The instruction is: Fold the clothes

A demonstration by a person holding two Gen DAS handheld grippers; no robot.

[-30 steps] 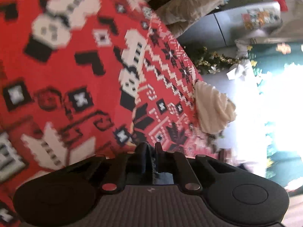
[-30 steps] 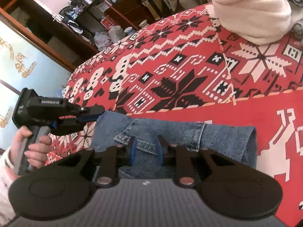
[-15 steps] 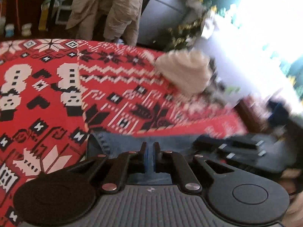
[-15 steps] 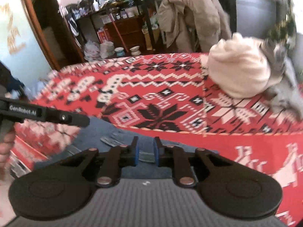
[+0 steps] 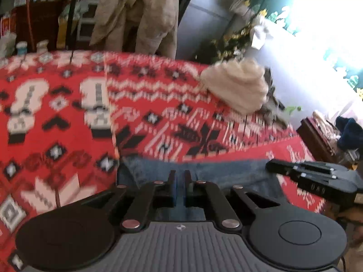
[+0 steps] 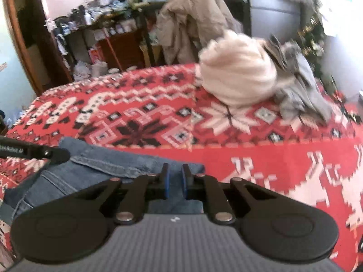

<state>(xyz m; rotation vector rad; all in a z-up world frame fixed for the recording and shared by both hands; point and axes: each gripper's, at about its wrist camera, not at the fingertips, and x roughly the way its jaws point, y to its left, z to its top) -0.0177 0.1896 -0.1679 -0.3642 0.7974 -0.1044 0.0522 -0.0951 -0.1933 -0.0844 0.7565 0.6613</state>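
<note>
Left wrist view: your left gripper (image 5: 179, 181) was clenched on the blue denim garment (image 5: 215, 172), the fabric pinched in the thin slit between its pads. The denim lay along the near edge of the red patterned blanket (image 5: 68, 117), straight ahead of your fingers. Your right gripper (image 5: 283, 168) reached in from the right onto the denim's far end. A cream bundle (image 5: 238, 88) sat well beyond, with a beige coat (image 5: 140, 13) hanging behind the bed.

Right wrist view: your right gripper (image 6: 174, 179) had its jaws closing, denim (image 6: 102, 165) showing between the blue pads, though I couldn't tell whether they were pressing it yet. Your left gripper (image 6: 54, 154) came in at the left, tip on the denim. The cream bundle (image 6: 236, 77) touched a grey garment (image 6: 301, 90) on the blanket (image 6: 261, 158).
</note>
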